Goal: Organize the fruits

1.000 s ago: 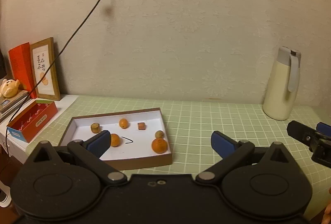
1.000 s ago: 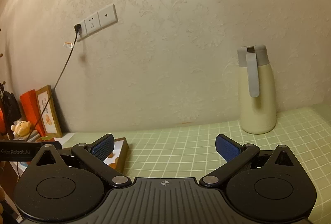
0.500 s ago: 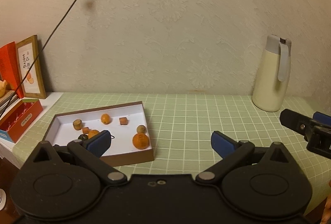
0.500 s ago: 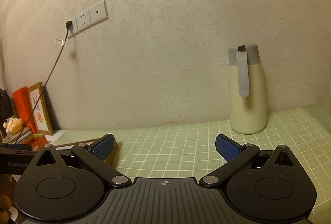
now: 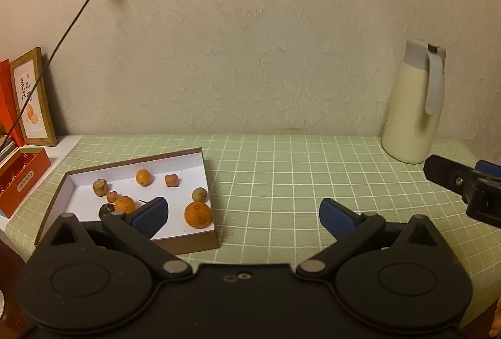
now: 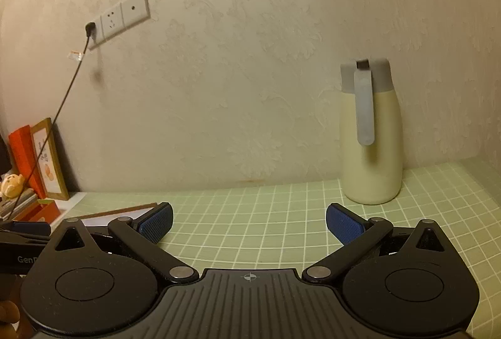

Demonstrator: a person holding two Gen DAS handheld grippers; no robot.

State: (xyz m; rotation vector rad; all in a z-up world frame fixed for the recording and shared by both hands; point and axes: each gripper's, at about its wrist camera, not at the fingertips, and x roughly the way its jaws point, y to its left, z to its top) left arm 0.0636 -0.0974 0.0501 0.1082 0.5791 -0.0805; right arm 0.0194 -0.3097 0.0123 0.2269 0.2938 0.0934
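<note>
A shallow brown box with a white inside (image 5: 191,163) lies on the green checked tablecloth at the left. In it are a large orange (image 5: 198,214), a smaller orange (image 5: 124,204), a kumquat (image 5: 143,177), a greenish-brown round fruit (image 5: 199,194) and several small brown pieces (image 5: 171,180). My left gripper (image 5: 244,215) is open and empty, above the box's near right corner. My right gripper (image 6: 249,221) is open and empty over bare cloth; it shows at the right edge of the left wrist view (image 5: 463,179). The box edge (image 6: 125,210) shows behind its left finger.
A cream thermos jug with a grey lid (image 5: 413,107) stands at the back right by the wall, also in the right wrist view (image 6: 371,135). A framed picture (image 5: 31,98), a red box (image 5: 22,179) and a power cable (image 5: 72,23) are at the far left.
Both views have shifted left to right: the box and picture have slid leftward in the left wrist view, and the jug has moved left in the right wrist view. Both grippers stay open.
</note>
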